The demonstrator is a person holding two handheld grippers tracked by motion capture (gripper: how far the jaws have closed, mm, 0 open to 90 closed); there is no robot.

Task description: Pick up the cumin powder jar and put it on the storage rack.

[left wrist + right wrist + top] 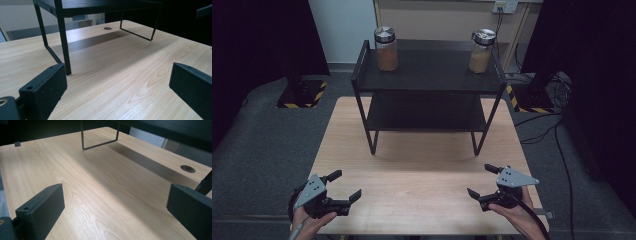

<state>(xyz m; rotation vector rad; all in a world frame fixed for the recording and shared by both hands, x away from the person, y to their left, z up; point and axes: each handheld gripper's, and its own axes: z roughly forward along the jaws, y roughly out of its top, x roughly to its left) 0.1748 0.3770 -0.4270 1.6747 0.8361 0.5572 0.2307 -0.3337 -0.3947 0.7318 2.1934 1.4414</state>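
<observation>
Two jars top a black rack on the wooden table; both tongs gape apart.

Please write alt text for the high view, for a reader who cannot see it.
Two lidded jars, left jar and right jar, stand on a black shelf on a wooden table. Near the front edge, the left tongs and right tongs are held open.

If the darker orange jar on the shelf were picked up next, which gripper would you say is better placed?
Left, probably. The left gripper sits open on the same side as the darker orange jar, at the shelf's left end. The right gripper, also open, would have to cross over.
</observation>
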